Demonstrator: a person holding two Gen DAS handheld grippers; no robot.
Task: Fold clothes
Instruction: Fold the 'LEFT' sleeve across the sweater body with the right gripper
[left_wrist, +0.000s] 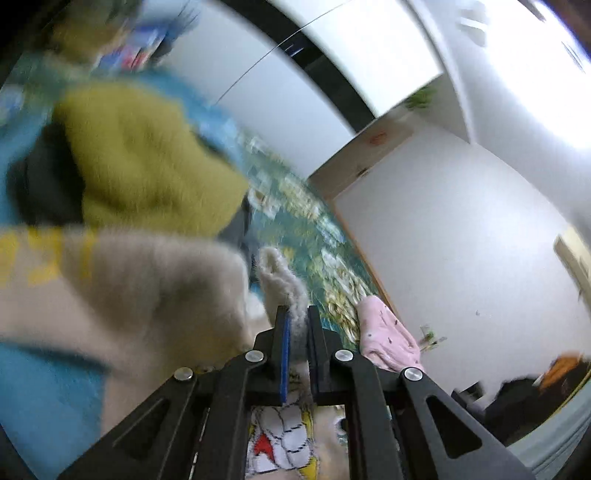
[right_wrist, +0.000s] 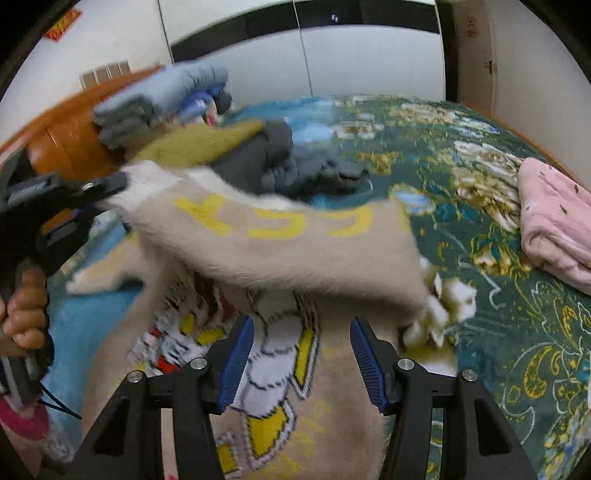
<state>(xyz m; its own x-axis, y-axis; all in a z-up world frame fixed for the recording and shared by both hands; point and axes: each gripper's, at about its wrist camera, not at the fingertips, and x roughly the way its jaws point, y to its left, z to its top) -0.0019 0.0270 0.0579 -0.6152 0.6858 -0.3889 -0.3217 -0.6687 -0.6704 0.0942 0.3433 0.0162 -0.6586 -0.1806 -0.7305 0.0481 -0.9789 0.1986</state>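
Sweater (right_wrist: 280, 236) folding looks midway: left gripper (left_wrist: 297, 321), clamped on a fuzzy cuff, carries the lettered sleeve across the body on the bed (right_wrist: 461, 155), right gripper (right_wrist: 301, 354) hangs open above it, beside a folded pink garment (right_wrist: 554, 218).

Left gripper (left_wrist: 296, 321) is clamped tight, its two black fingers nearly together with a tuft of the fuzzy beige sweater (right_wrist: 280, 236) pinched between the pads, and from the right wrist view it reaches in from the left edge, lifting that sleeve. The person's hand (right_wrist: 26, 310) wraps the left gripper's handle, fingers curled round it. Right gripper (right_wrist: 302, 363) hangs with jaws spread wide, blue-ribbed pads (right_wrist: 236, 365) facing each other, gripping nothing.
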